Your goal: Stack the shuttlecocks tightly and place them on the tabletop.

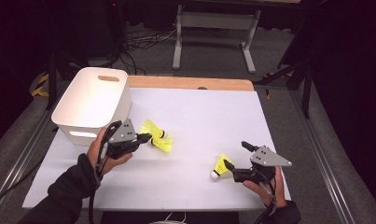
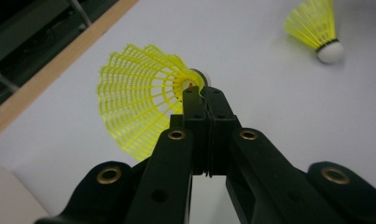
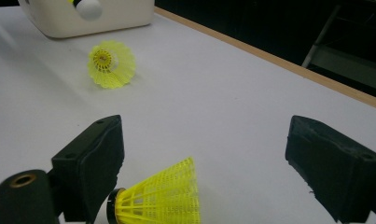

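**Yellow shuttlecocks: one gripped, one about to be**

Black jaws of the left gripper are pressed together on the skirt edge of a yellow plastic-mesh shuttlecock, close to its cork, beside the white plastic bin. The right gripper has its jaws spread wide around a second yellow shuttlecock, which lies on its side on the white tabletop near the left pad. A third yellow shuttlecock lies farther off. Judged from this, the left hand is mid-carry and needs a lift over the bin's rim; the right needs to close squarely on the skirt.
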`<state>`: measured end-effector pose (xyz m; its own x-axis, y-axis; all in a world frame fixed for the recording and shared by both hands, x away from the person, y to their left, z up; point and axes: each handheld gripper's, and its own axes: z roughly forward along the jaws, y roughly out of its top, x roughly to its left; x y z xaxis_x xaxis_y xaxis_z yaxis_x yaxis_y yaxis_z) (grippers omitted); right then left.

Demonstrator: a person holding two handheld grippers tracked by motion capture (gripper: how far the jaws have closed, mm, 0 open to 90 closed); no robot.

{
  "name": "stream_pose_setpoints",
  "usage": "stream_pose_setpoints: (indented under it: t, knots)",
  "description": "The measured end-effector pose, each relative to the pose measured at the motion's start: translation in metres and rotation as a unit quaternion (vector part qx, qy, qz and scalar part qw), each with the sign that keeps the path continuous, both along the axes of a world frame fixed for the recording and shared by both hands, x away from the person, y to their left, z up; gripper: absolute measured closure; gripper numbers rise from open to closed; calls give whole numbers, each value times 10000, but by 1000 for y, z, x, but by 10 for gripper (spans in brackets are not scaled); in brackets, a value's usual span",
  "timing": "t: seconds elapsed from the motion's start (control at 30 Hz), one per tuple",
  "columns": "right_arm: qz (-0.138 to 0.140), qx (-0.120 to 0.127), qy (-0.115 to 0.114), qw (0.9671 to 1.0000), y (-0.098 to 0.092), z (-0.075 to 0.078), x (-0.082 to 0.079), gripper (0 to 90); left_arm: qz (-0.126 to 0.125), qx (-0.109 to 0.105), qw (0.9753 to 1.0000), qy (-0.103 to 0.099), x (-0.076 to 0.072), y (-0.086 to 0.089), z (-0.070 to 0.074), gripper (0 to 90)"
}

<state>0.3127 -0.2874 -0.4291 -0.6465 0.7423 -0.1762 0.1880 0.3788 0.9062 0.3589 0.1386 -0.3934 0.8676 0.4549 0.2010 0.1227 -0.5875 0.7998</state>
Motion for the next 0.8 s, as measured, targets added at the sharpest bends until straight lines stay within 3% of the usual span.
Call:
stream_pose_setpoints:
  t: [0.3, 0.5, 0.8]
  knots:
    - [37, -45, 23, 10000, 4, 1, -1, 126, -84, 219, 9995, 211, -30, 18, -22, 890]
    - [81, -91, 62, 9999, 5, -1, -1, 125, -80, 503, 9981, 351, -34, 23, -30, 886]
    - [151, -156, 101, 9997, 7, -2, -1, 125, -153, 618, 9970, 448, -34, 21, -37, 877]
